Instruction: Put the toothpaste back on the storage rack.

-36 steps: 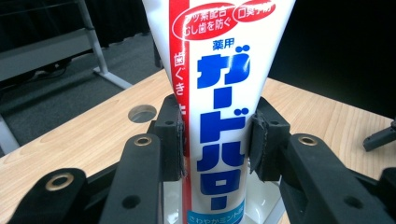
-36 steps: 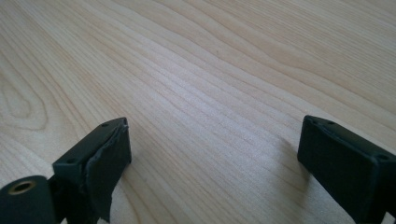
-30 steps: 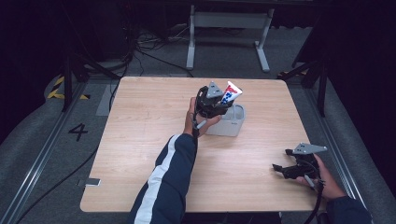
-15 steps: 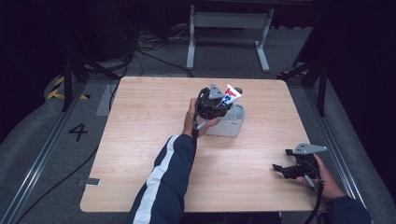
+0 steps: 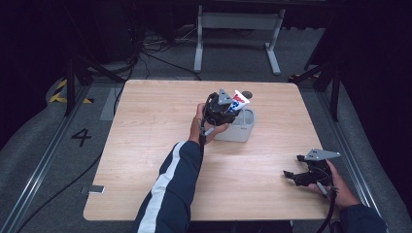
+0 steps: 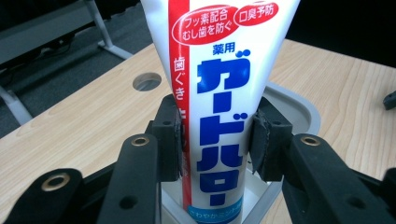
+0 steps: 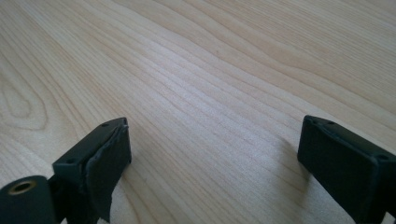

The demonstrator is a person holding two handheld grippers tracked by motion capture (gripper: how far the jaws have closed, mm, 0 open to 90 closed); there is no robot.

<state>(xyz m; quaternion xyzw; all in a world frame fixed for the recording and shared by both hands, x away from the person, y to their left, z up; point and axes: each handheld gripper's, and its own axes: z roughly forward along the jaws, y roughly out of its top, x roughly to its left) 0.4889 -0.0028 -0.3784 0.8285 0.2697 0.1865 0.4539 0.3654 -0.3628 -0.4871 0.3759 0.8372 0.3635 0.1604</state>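
Toothpaste tube (image 6: 219, 102), white with a red stripe and blue lettering, stands nearly upright with its lower end down inside the grey holder (image 5: 243, 130) near the table's (image 5: 145, 145) far middle, and the left gripper (image 5: 221, 109) pinches it across the middle, pads pressed on both sides. Over the last second almost nothing has moved: the tube leans just as it did, the arm hangs in the same spot, so this looks like a pause at the point of seating or lifting it, not a stroke in progress. The left gripper view gives what the high view cannot, the holder's rim (image 6: 299, 105) right behind the tube. The right gripper (image 5: 311, 174) idles well apart near the right edge, jaws spread wide over bare wood.
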